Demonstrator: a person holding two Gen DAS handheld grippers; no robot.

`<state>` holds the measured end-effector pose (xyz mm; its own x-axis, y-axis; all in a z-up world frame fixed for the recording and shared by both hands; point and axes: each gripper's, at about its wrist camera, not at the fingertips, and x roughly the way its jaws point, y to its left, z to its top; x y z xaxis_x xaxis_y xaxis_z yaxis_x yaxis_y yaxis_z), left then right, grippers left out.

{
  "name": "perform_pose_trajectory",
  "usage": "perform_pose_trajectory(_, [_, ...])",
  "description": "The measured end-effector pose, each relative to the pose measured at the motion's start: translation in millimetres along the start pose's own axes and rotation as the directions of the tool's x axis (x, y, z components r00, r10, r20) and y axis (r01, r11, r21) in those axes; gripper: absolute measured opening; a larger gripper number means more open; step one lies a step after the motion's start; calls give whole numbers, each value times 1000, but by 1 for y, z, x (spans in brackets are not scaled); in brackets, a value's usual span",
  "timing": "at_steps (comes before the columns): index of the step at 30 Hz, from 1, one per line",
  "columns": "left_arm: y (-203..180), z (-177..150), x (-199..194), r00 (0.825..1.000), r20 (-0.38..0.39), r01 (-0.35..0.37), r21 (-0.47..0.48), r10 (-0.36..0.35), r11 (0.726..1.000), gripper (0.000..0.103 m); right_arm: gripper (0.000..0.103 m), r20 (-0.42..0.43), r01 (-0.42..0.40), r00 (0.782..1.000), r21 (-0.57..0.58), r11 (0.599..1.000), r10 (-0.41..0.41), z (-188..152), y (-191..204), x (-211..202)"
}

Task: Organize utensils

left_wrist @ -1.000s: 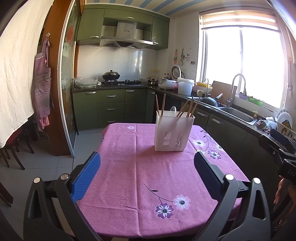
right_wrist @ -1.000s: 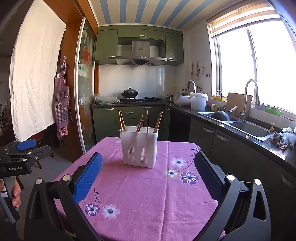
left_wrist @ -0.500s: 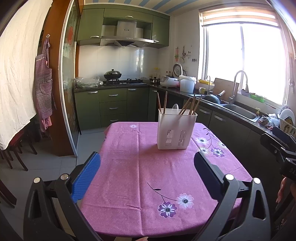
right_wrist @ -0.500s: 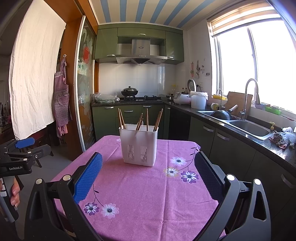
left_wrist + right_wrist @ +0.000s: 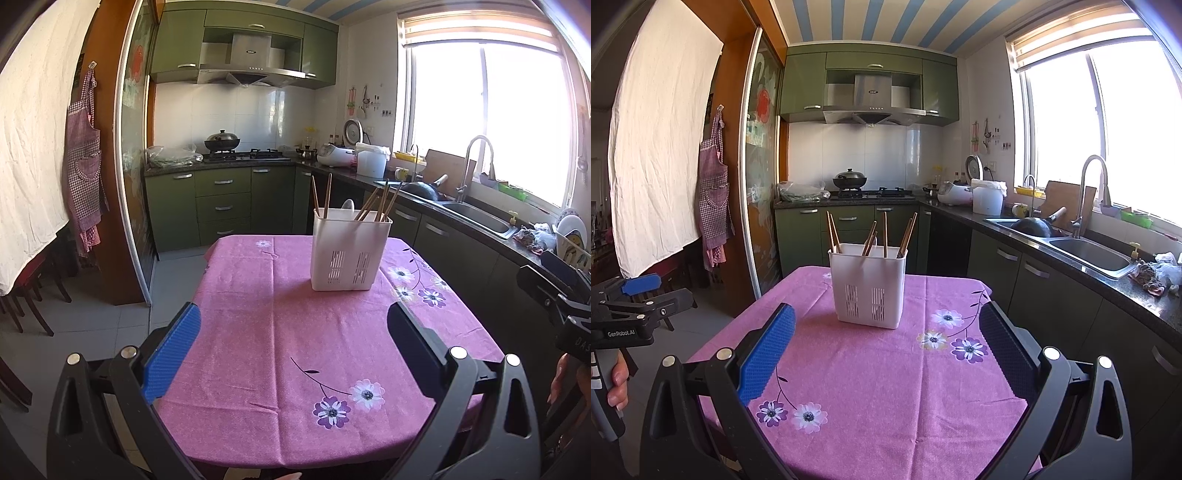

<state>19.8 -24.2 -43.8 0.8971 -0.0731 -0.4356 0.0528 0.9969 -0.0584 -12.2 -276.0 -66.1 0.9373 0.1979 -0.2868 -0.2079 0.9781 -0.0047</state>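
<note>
Nearest each lens, both tools stand spread wide with nothing between the fingers. Left tool point(image 5: 293, 321): blue pad on its left finger, dark pad on the right, held above the near edge of the tabletop point(image 5: 236, 332). Right tool point(image 5: 886, 325): same build, same wide gap, also over the near part of the pink flowered cloth. Right wrist view catches the left tool off at the left frame edge, with a hand point(image 5: 617, 380) on its grip, clear of the tabletop. Left wrist view shows part of the right tool at the right edge.

Mid tabletop, well apart from both tools: white slotted utensil holder point(image 5: 868, 286), upright on the cloth. Wooden chopsticks point(image 5: 884, 234) stand in it, leaning at different angles, some at the left side, others centre and right. A pale spoon bowl point(image 5: 347, 205) shows above the rim in the left wrist view.

Beyond: green cabinets point(image 5: 849, 225), a lidded wok point(image 5: 849, 179) on the stove, a sink point(image 5: 1086, 254) under the bright window. A checked apron point(image 5: 713, 199) hangs on the left wall.
</note>
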Motion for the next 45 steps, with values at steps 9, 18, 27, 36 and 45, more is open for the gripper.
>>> perform_pose_trajectory(9, [-1, 0, -1, 1000, 5, -3, 1, 3, 1000, 96, 98, -3, 0, 1000, -2, 1000, 0, -1, 0, 1])
perform_pose_trajectory(18, [-3, 0, 2, 1000, -9, 4, 13, -4, 1000, 96, 98, -6, -3, 1000, -5, 1000, 2, -2, -1, 3])
perform_pose_trajectory(27, [0, -1, 6, 999, -29, 26, -18, -27, 999, 96, 98, -10, -4, 1000, -7, 1000, 4, -5, -2, 6])
perform_pose_trajectory(36, [-1, -4, 15, 996, -65, 61, -32, -63, 998, 96, 98, -14, -6, 1000, -9, 1000, 6, -7, -2, 8])
perform_pose_trajectory(45, [-8, -3, 10, 1000, -5, 9, 35, -9, 999, 96, 98, -25, -11, 1000, -10, 1000, 11, -10, 0, 13])
